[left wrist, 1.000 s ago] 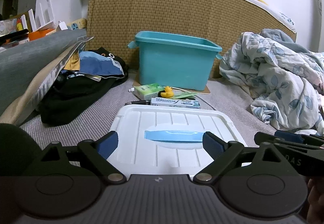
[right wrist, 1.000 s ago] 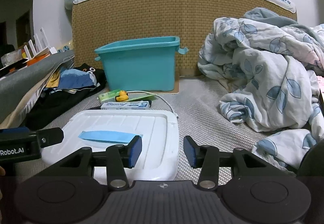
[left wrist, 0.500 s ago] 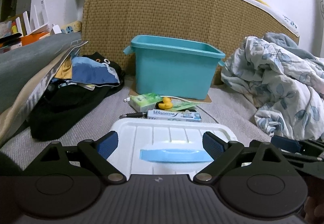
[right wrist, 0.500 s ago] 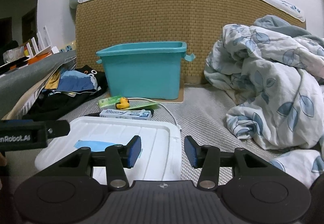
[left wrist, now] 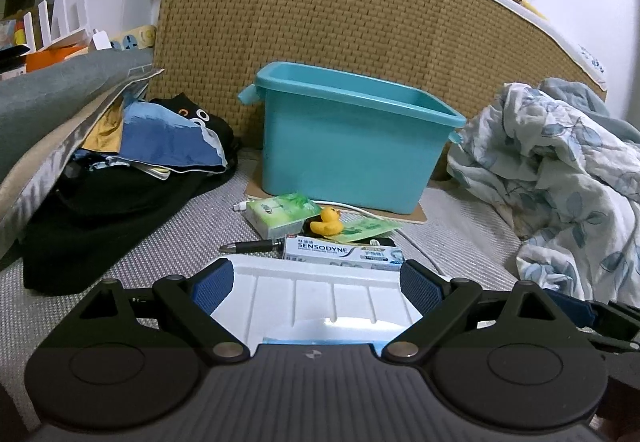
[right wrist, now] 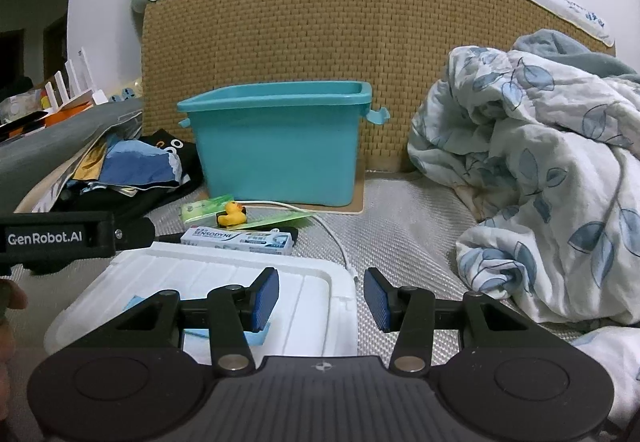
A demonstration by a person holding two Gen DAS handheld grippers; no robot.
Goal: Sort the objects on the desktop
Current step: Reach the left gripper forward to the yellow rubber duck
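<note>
**Ana:** On the grey mat, where do the loose things lie?

**Ben:** Bunched just in front of the teal bin (left wrist: 352,146): a toothpaste box (left wrist: 342,253), a yellow duck (left wrist: 327,222), a green tissue pack (left wrist: 280,214), a pen (left wrist: 250,246) and a white cable (right wrist: 332,232). None of them shows inside the bin, though its floor is hidden from both cameras, so it may hold something.

**Ana:** And the white lid (left wrist: 312,294)?

**Ben:** It lies flat, nearest the cameras, with a blue handle (left wrist: 320,340) at its middle. Off the bin, it leaves the mouth free for dropping things in.

**Ana:** How do the 2 grippers stand?

**Ben:** The left gripper (left wrist: 316,282) is spread wide above the lid, gripping nothing. The right gripper (right wrist: 322,296) is also parted and empty, straddling the lid's right edge. Both hang low and level, probably so either can reach forward to the pile.

**Ana:** How far along is the sorting?

**Ben:** Hard to judge. The pile beside an uncovered bin suits things waiting to go in, or things already grouped there.
</note>
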